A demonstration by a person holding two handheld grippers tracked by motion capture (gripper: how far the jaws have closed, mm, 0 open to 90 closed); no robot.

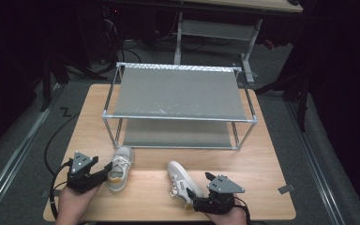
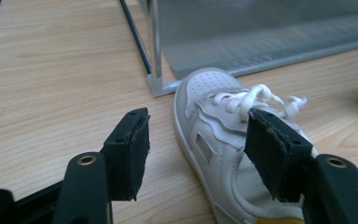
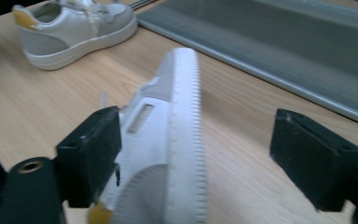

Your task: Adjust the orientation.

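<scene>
- Setting: a wooden table (image 1: 267, 154) carries a two-tier metal shoe rack (image 1: 178, 89) toward its far edge; two small white shoes lie on the bare wood between the rack and the table's near edge.
- Left shoe (image 1: 120, 168): stands upright on its sole just in front of the rack's near-left post. Its long axis runs from near edge to far edge, toe toward the rack, yellow-tabbed heel toward the person. In the left gripper view the toe (image 2: 209, 86) lies just beside the rack's corner foot.
- Left gripper (image 1: 104, 169): comes in from the near-left corner, jaws apart and straddling the heel end. One pad (image 2: 272, 149) sits over the laced collar; the other pad (image 2: 130, 151) stands clear of the shoe's side. Nothing is clamped; the spread suggests a grasp across the shoe's width is being prepared.
- Right shoe (image 1: 182, 183): lies near the middle of the near edge, tipped onto its side, so that the ribbed sole edge (image 3: 186, 140) faces the right gripper view. Its long axis slants: heel at the near edge, toe pointing away and somewhat left, toward the rack.
- Right gripper (image 1: 198, 197): enters from the near-right, jaws open around the heel end. One pad (image 3: 91, 154) is at, perhaps touching, the upper; the other pad (image 3: 314, 156) is well apart from the sole. No grip yet.
- Reading: both heels face the person, probably so each shoe can go toe-first onto the rack.
</scene>
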